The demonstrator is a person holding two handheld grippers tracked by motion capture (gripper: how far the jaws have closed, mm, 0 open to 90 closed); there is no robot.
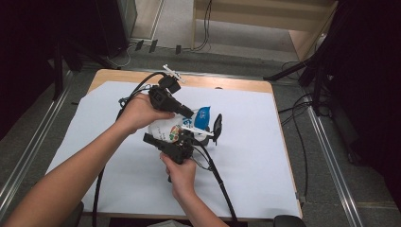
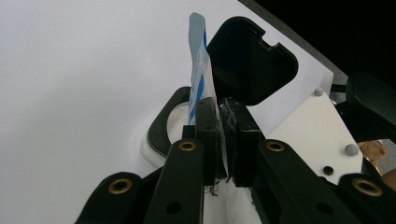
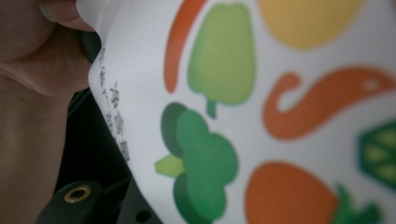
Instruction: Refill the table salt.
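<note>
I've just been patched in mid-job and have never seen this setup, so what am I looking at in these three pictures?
There is no robot here: a person holds hand-operated tongs, one in each hand, over a table covered in a white sheet.

The high view looks down from above the person's side. The left tongs and right tongs meet at a white pack printed with colourful vegetables, with a black flip lid standing open.

The left gripper view rides on the left tongs. Its jaws are shut on a blue-and-white wipe rising from the pack's opening, beside the open lid.

The right gripper view rides on the right tongs. It sits very close to the printed side of the pack, too close to tell how its jaws stand.
</note>
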